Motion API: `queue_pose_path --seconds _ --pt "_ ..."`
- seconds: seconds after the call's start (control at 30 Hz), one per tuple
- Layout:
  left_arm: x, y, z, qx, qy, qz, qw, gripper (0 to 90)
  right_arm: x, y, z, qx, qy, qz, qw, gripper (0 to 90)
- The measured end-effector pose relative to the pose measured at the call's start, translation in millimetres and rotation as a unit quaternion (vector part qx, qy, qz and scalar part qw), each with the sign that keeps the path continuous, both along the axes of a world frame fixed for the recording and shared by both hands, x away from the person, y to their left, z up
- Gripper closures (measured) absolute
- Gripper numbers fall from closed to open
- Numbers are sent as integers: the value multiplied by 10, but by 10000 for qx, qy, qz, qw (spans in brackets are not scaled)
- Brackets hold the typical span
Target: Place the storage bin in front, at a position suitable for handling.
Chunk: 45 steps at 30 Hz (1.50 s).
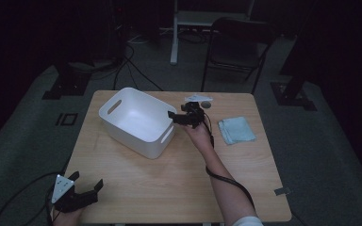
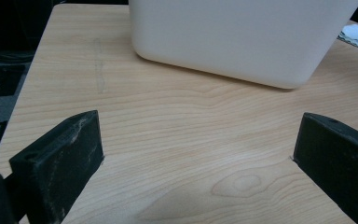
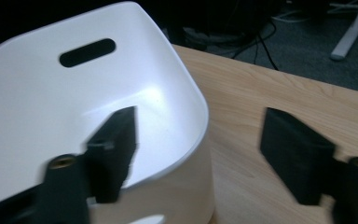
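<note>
A white plastic bin point(image 1: 136, 121) with slot handles stands on the wooden table point(image 1: 169, 179), left of centre and towards the back. My right gripper point(image 1: 176, 117) hovers at the bin's right end. In the right gripper view the bin point(image 3: 51, 107) has its corner rim between the jaws of my right gripper point(image 3: 200, 119): one jaw is inside the bin, the other is over the table, and neither touches the wall. My left gripper point(image 1: 87, 179) rests at the table's near left corner. It is open and empty, and the left gripper point(image 2: 200, 123) faces the bin's outer wall point(image 2: 233, 37).
A folded light blue cloth point(image 1: 235, 130) lies right of the right hand. A small dark round object point(image 1: 207, 104) and a white packet point(image 1: 196, 98) sit near the far edge. A folding chair point(image 1: 238, 42) stands beyond the table. Cables trail across the floor.
</note>
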State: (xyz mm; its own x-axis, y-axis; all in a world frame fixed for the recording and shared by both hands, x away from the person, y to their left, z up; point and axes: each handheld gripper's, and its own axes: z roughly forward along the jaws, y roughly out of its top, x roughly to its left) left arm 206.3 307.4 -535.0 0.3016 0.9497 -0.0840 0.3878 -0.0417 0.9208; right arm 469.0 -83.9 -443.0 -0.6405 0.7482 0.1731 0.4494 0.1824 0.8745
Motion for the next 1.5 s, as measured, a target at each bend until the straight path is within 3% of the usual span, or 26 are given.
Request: queue_pose_path --seconds 0.17,0.37,0.43,0.6,0.77,0.97,1.5 --pt "-7 10 5 -9 -10 14 10000 14 109 78 -14 -177 82 -176 9997 437" --pt "-6 15 4 -30 -5 8 10000 14 198 146 -35 -273 292 -41 9992 591" --pt "-3 7 -1 24 16 -18 10000 14 209 185 -49 -419 273 -35 9987 642" --pt "-2 -14 3 22 -3 -40 10000 14 227 255 -49 -457 361 -89 9983 788" --pt "-2 -18 1 28 20 -60 10000 14 257 275 -24 -561 460 -72 9973 800" --pt "-4 -28 3 17 17 -72 10000 14 233 256 -3 -735 402 46 9965 814" --pt "-4 -63 -2 17 12 -122 9999 14 91 82 12 -729 448 237 9960 826"
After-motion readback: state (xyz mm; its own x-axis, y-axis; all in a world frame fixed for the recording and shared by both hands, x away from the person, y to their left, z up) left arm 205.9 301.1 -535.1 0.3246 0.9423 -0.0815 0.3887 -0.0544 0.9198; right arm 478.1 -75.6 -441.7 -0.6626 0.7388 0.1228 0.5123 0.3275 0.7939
